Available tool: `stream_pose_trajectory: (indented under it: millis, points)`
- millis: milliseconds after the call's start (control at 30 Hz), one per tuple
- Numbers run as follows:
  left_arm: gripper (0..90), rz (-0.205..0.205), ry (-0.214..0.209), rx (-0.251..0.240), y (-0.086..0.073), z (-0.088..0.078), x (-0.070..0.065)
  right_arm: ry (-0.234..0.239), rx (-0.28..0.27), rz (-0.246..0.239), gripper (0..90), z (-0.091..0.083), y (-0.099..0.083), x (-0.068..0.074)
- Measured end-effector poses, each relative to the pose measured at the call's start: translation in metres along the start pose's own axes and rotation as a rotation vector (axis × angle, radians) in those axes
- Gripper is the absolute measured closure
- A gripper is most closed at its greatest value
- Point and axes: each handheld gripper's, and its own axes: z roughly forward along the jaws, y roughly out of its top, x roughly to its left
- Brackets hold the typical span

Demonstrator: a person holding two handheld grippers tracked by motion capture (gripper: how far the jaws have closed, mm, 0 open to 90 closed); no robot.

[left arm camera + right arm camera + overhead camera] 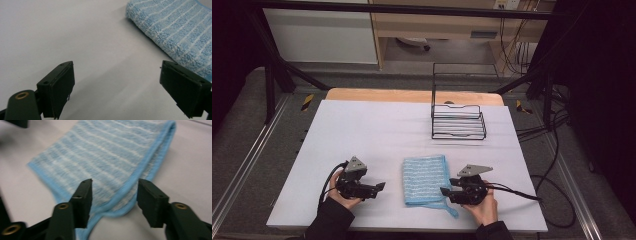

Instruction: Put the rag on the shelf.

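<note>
the towel [426,179] looks soft, light and floppy; pinch its lower-right corner. your right gripper [445,191] and left gripper [382,186] both stand spread, holding nothing.

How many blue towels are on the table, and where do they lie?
1. The folded blue towel lies on the white table near the front edge, between the left gripper and the right gripper.

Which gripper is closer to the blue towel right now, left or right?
Right. The right gripper has its open jaws at the blue towel's near corner; the left gripper sits off its other side, apart from it.
</note>
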Motion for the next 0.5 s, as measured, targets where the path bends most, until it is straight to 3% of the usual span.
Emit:
stream_pose_trajectory:
  millis: [67, 100, 233, 300, 500]
  points:
    - [12.9, 0.0, -0.001, 0.0, 0.0, 0.0, 0.0, -0.025, 0.007, 0.005, 39.3, 0.009, 0.0, -0.005]
    - [12.9, -0.001, -0.002, 0.0, 0.0, 0.0, 0.0, -0.01, 0.03, 0.02, 42.4, 0.016, -0.002, -0.007]
    - [12.9, 0.0, -0.002, 0.0, 0.0, 0.0, 0.0, 0.012, 0.022, 0.044, 55.4, 0.014, -0.005, -0.005]
    - [12.9, 0.003, -0.003, 0.001, 0.0, 0.0, -0.001, 0.034, 0.034, 0.086, 67.2, 0.013, -0.006, -0.003]
    - [12.9, 0.001, -0.008, 0.001, 0.0, 0.0, 0.0, 0.03, 0.032, 0.124, 75.8, 0.008, -0.008, 0.002]
